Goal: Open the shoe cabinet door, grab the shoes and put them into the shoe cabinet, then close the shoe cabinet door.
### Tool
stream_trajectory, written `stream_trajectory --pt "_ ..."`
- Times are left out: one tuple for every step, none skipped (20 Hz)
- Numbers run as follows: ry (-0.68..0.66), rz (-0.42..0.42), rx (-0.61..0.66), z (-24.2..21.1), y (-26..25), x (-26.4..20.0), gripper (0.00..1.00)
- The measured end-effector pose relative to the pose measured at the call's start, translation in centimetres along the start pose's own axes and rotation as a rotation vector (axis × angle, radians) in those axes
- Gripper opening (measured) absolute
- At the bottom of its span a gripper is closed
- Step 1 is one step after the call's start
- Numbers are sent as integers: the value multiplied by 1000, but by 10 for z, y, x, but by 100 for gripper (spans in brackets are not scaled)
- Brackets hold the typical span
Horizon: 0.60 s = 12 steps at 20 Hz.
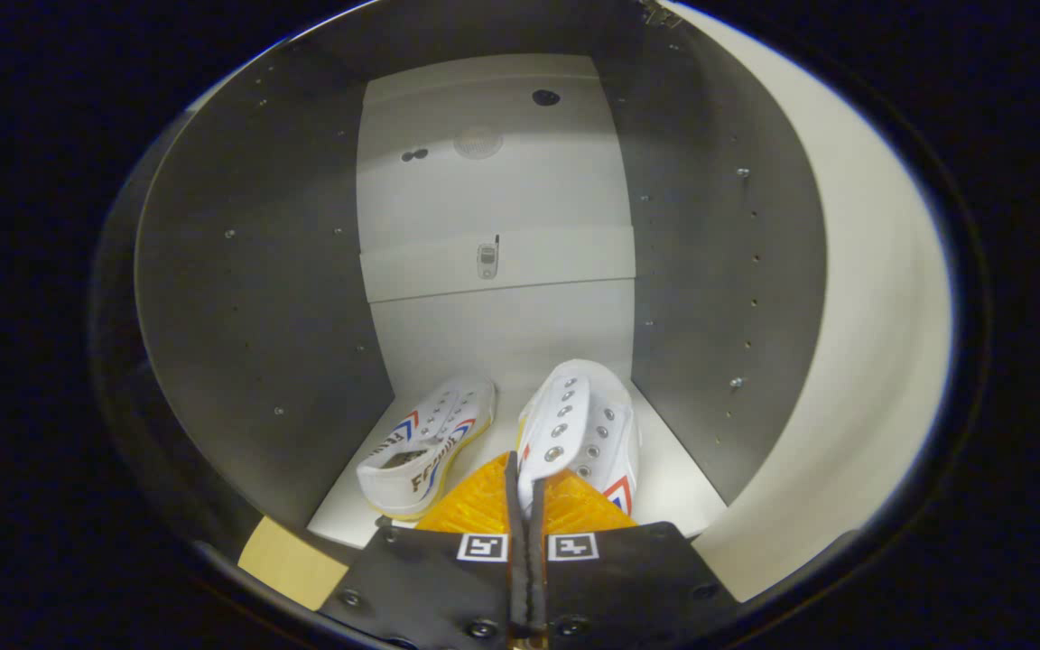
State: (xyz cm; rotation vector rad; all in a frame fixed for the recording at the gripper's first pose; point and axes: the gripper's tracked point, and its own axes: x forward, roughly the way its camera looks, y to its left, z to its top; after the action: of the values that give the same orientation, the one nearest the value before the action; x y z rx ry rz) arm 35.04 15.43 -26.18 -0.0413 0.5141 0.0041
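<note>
Two shoes (pixel 502 433) inside shoe cabinet (pixel 502 343); hand-held gripper (pixel 524 487) pinching one.

Probably home-style booth: open shoe cabinet (pixel 502 262) interior, white shoes (pixel 502 433) on shelf.

The tool (pixel 526 478) hides the heel of the right shoe (pixel 583 424). Small fitting (pixel 487 260) on the cabinet's back panel too small to identify.

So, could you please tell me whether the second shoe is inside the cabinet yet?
Inside. The right shoe is over the cabinet floor beside the left shoe, with the tongs shut on its edge.
</note>
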Motion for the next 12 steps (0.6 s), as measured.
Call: stream_trajectory --pt "5 0 -9 1 -1 8 2" --pt "9 -2 -17 0 -2 17 2" --pt "15 -4 -24 0 -3 24 2" --pt "23 -6 -30 0 -5 31 2" --pt "30 -7 -34 1 -8 37 2" --pt "37 -8 -43 1 -10 43 2" --pt "45 -11 -52 2 -13 49 2" --pt "51 -15 -56 1 -15 55 2" --pt "61 -17 -57 0 -17 60 2" --pt "67 -17 -55 -2 -18 65 2" --pt "77 -17 -55 -5 -18 68 2" --pt "87 -18 -55 -7 -19 72 2"
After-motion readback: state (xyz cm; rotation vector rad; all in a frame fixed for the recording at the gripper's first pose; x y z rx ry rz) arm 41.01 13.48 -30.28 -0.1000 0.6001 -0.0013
